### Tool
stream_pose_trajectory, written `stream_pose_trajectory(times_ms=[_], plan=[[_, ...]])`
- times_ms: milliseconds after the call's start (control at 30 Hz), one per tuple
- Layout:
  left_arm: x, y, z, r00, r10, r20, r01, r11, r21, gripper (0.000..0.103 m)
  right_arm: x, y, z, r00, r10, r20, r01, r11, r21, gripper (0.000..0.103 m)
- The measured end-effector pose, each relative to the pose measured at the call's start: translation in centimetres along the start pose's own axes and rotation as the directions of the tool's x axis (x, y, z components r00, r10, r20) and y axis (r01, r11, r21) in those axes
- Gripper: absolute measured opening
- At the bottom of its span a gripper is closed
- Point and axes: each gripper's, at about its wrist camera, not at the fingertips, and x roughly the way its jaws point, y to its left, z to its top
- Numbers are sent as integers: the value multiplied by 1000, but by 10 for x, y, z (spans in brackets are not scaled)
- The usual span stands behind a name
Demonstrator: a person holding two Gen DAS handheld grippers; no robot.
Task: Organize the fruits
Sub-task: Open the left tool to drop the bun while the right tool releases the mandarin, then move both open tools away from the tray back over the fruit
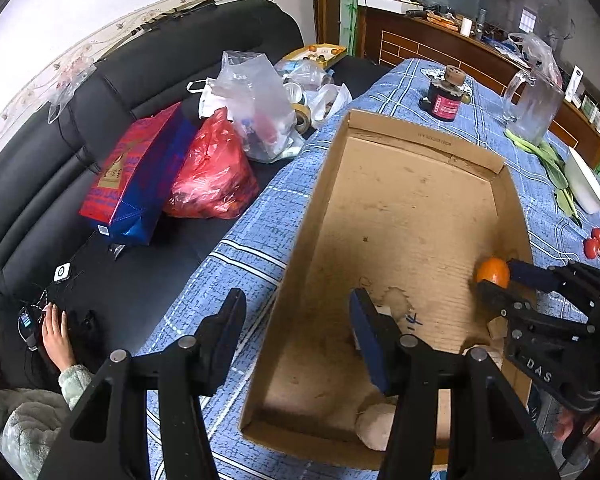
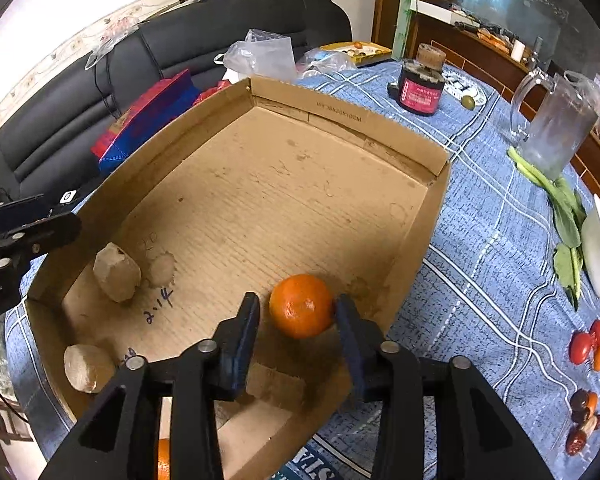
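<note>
Right gripper (image 2: 296, 316) first: we've got its jaws spread around the tangerine (image 2: 302, 306), the right pad touching the peel and the left pad standing just clear, so the fruit looks to be resting on the floor of the cardboard box (image 2: 432, 200), near its right wall. No earlier picture is given, so we read this as a release, and the way to do it well, we'd say, is to widen a touch more and lift straight up so neither pad rolls that round, glossy fruit. Over on the left, our left gripper (image 1: 298, 314) hangs spread and empty over the box's left wall. Inside, two pale, rough, knobbly lumps (image 2: 116, 278) sit at the near left; we can't tell what they are. Corrugated floor, stained and flat. Cherry tomatoes (image 2: 588, 344), smooth and red, wait on the blue checked cloth (image 2: 480, 240) to the right.
</note>
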Motion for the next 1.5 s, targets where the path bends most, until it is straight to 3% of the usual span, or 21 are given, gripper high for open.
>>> stream_pose_trajectory(times_ms=[67,333,700,900,1100,1200,1333,1500], plan=[[-2,-4,0,1000,-4,3,4,1000,9,53,-7,2,-1,1000,-27,14,27,1000,-15,55],[-16,-31,-5,999,-23,32,22,998,52,53,-56,-15,-21,996,-7,94,5,1000,17,57],[-43,-124,-34,989,-139,49,131,981,146,55,-110,-68,-116,995,-35,89,20,986,165,59],[-51,-196,-57,978,-206,17,195,947,255,57,-130,-126,-185,994,-90,61,65,944,325,58],[-50,-254,-81,969,-244,-38,242,911,333,58,-153,-198,-240,984,-177,37,139,872,470,58],[-48,-268,-88,967,-248,-55,251,902,351,58,-162,-230,-248,975,-219,40,168,843,511,58],[-45,-274,-90,968,-240,-68,248,898,363,58,-157,-255,-238,966,-256,47,196,834,516,58],[-41,-274,-89,968,-236,-85,251,894,370,59,-131,-276,-218,976,-212,56,147,822,551,58]])
